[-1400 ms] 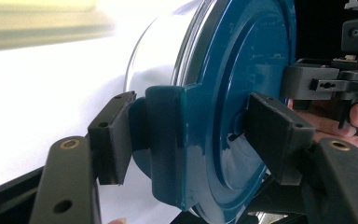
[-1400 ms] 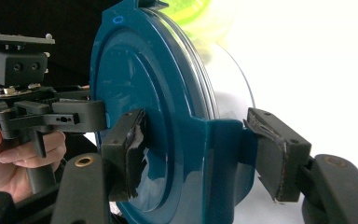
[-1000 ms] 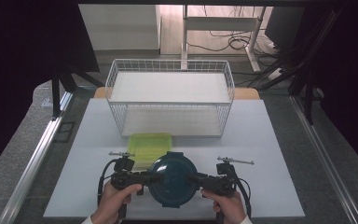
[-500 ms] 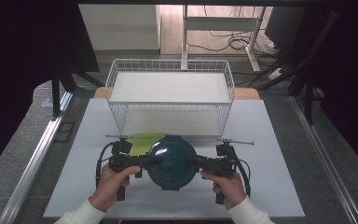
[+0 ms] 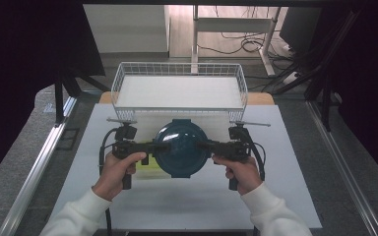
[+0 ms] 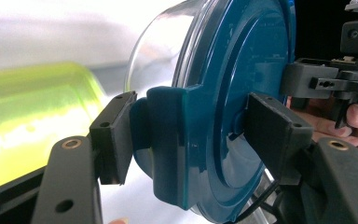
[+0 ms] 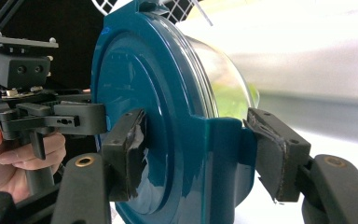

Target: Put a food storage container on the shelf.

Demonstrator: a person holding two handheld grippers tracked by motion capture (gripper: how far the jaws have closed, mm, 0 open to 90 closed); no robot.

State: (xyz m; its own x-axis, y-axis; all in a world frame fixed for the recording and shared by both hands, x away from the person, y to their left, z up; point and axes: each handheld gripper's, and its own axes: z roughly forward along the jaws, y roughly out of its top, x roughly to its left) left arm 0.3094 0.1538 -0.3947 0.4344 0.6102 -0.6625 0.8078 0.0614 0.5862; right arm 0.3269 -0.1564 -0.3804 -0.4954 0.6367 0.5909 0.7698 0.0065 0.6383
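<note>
Nearest the camera in the high view, two hands in white sleeves come up from the bottom edge, each holding a gripper. The left gripper (image 5: 153, 146) and the right gripper (image 5: 207, 145) point inward at each other, and between them hangs the container (image 5: 181, 147), a round glass bowl under a dark teal lid, seen lid-up from above and held over the white bench (image 5: 285, 196).

In the left gripper view the jaws are clamped on the lid's side tab (image 6: 168, 144), one pad above the lid and one below. The right gripper view shows the same on the opposite tab (image 7: 223, 154), with worn pads pressed to either face (the bowl bulges away below the lid, clear and apparently empty). So the container lies straight between the two sets of jaws, its tab-to-tab axis running left to right across the bench, and neither hand is nearer than the other; the load is shared evenly.

Just behind and partly under the container's left side a yellow-green lidded box (image 5: 147, 164) rests on the bench. Beyond that stands the white wire basket (image 5: 123, 83), its near rim close ahead of the lid's far edge. I judge the next move to be a level carry forward and up over that rim, both hands moving together
</note>
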